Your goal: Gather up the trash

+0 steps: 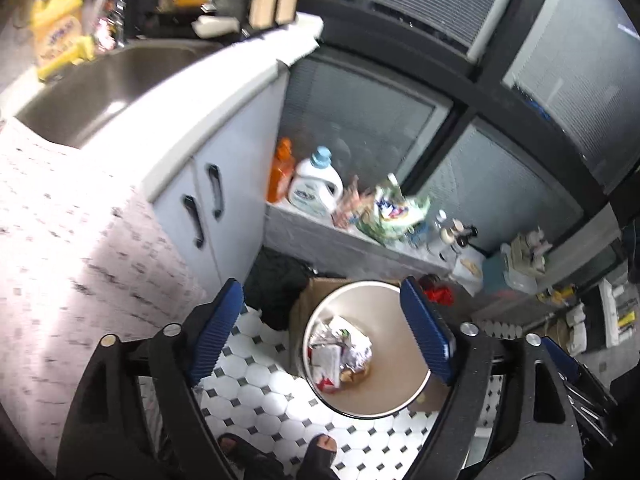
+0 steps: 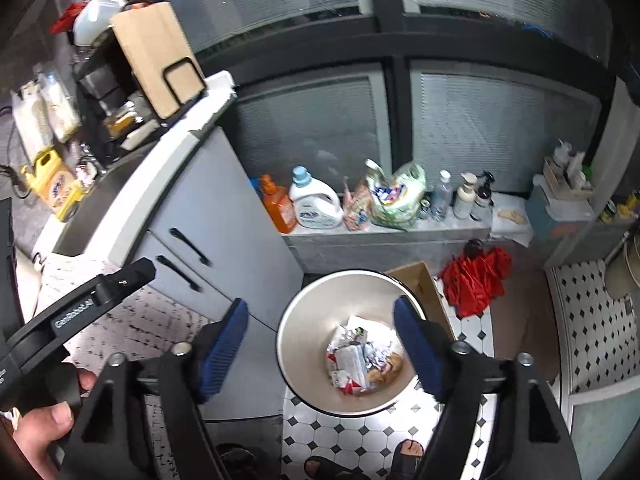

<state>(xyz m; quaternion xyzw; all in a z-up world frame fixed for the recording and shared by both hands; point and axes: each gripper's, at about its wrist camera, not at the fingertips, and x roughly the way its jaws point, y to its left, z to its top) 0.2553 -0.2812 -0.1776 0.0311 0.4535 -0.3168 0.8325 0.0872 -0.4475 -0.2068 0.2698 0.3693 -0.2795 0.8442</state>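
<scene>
The round bin (image 2: 352,344) stands on the tiled floor (image 1: 272,392) beside the worktop (image 1: 224,92) cabinet, with crumpled wrappers and paper trash (image 2: 360,364) already lying at its bottom. Above it the left claw (image 1: 320,336) and right claw (image 2: 328,344) both gape wide and empty, so this load looks dropped; whether more remains I cannot tell.

Bright light glares off the patterned bench (image 1: 60,240), washing it pale. Left view smears with motion blur. Fisheye bends the window frames (image 2: 396,52); corners go black.
</scene>
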